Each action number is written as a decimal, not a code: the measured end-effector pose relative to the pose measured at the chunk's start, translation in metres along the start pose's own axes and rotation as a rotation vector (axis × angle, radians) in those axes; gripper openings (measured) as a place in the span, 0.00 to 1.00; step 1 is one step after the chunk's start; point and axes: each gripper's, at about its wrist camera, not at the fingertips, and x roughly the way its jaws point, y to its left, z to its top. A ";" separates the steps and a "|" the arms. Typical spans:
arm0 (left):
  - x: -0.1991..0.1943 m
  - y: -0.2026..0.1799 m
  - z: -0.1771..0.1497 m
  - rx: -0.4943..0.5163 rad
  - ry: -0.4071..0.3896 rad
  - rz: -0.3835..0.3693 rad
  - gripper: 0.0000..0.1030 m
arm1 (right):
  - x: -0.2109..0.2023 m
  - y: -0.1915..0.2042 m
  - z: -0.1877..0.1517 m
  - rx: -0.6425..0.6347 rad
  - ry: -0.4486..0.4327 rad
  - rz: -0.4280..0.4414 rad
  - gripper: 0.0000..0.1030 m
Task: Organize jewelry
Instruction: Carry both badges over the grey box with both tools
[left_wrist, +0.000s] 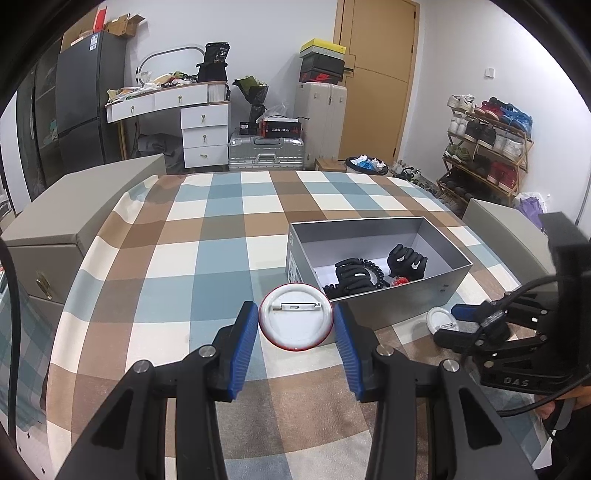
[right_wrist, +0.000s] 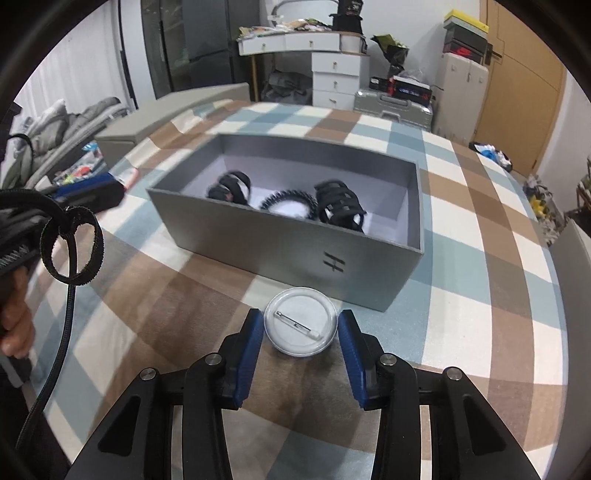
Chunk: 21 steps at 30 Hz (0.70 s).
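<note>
The left gripper (left_wrist: 296, 334) is showing two black jointed arms, each ending in a ribbed blue pad (left_wrist: 243, 343). Round silver screws (left_wrist: 207, 351) are sitting at the arm pivots, just behind the pads. The right gripper (right_wrist: 301, 334) is presenting the same build: black links, blue ribbed pads (right_wrist: 352, 354), silver screws (right_wrist: 388, 359). Seen from the left wrist camera, the right gripper's black housing is bearing white lettering "DAS" (left_wrist: 516, 381), with a black cable (left_wrist: 524, 410) looping beside that lettering. In the right wrist view, a braided black cable (right_wrist: 55, 354) is hanging below a black hook-and-loop strap ring (right_wrist: 72, 245).
</note>
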 end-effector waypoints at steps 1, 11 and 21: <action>0.000 0.000 0.000 0.000 -0.001 0.000 0.36 | -0.002 -0.001 0.001 0.012 -0.006 0.021 0.39; 0.001 -0.002 -0.001 0.006 0.001 -0.010 0.36 | -0.028 -0.017 0.009 0.120 -0.090 0.138 0.40; -0.001 -0.002 0.000 0.005 -0.011 -0.014 0.36 | -0.049 -0.029 0.011 0.200 -0.197 0.199 0.40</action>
